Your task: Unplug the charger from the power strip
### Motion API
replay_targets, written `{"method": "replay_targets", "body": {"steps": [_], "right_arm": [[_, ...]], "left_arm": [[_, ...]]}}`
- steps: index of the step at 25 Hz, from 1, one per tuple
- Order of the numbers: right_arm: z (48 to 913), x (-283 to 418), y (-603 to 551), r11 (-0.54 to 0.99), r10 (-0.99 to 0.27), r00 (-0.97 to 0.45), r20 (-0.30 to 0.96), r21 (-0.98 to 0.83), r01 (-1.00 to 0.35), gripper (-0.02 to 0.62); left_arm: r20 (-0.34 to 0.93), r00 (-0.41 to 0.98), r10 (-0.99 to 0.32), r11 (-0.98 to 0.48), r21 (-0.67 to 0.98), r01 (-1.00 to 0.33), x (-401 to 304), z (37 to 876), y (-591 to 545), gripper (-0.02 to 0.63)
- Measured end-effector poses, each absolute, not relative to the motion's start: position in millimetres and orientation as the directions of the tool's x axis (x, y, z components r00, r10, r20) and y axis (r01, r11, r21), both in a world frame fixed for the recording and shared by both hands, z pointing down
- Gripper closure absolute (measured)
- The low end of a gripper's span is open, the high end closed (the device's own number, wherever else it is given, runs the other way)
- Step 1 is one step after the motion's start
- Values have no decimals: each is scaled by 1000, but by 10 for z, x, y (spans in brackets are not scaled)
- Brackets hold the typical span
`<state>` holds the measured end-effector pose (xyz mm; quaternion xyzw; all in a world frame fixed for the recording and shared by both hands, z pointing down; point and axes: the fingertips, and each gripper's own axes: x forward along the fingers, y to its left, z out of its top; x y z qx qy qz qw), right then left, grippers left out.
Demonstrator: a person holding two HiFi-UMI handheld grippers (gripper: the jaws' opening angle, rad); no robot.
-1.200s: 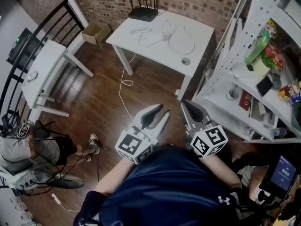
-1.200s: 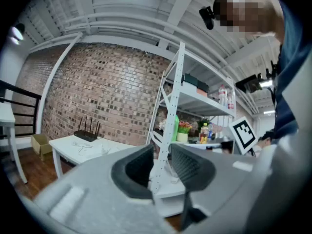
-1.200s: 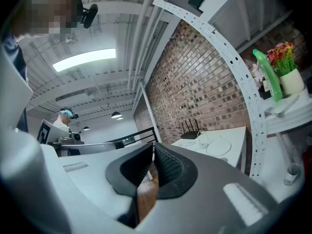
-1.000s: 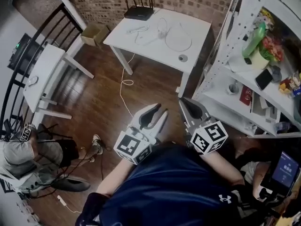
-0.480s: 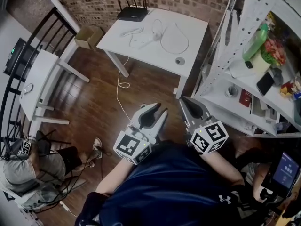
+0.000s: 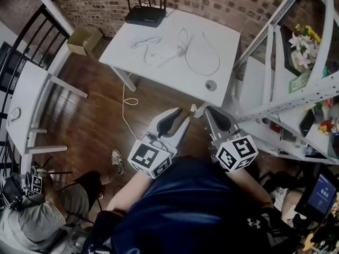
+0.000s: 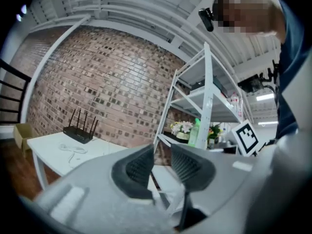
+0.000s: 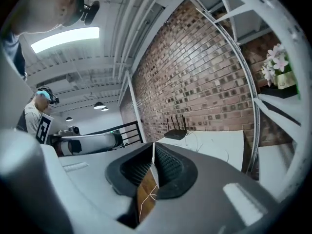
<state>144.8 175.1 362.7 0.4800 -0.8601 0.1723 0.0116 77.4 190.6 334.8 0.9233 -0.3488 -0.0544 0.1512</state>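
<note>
On the white table (image 6: pixel 229 36), a router (image 6: pixel 144 16) sits at the back left corner. Near the middle, the power strip (image 6: pixel 165 52) and charger (image 6: pixel 179 47) merge white on white among cables, too small to separate. Off the front edge, the left gripper (image 6: pixel 181 118) hangs half-open and empty, and the right gripper (image 6: pixel 208 110) is closed on nothing.
</note>
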Motion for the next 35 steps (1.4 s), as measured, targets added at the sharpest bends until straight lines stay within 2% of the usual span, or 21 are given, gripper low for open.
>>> {"method": "replay_targets", "body": {"steps": [9, 14, 20, 25, 35], "right_arm": [[3689, 687, 657, 432, -839, -474, 267, -202, -879, 575], [3689, 451, 90, 415, -859, -440, 260, -148, -898, 575], [3853, 507, -367, 344, -885, -365, 289, -121, -931, 575], [4031, 466, -591, 340, -865, -364, 345, -129, -931, 575], [4354, 680, -1087, 346, -849, -370, 377, -131, -929, 575]], "left_arm": [[-66, 758, -649, -722, 367, -586, -45, 3424, 664, 495], [-72, 764, -641, -723, 390, -569, -371, 3494, 203, 495], [-50, 765, -642, -701, 444, -559, -616, 3690, 19, 495], [-55, 763, -644, -689, 476, -547, -696, 3802, -131, 495], [-42, 733, -679, -665, 459, -590, -733, 3789, -333, 495]]}}
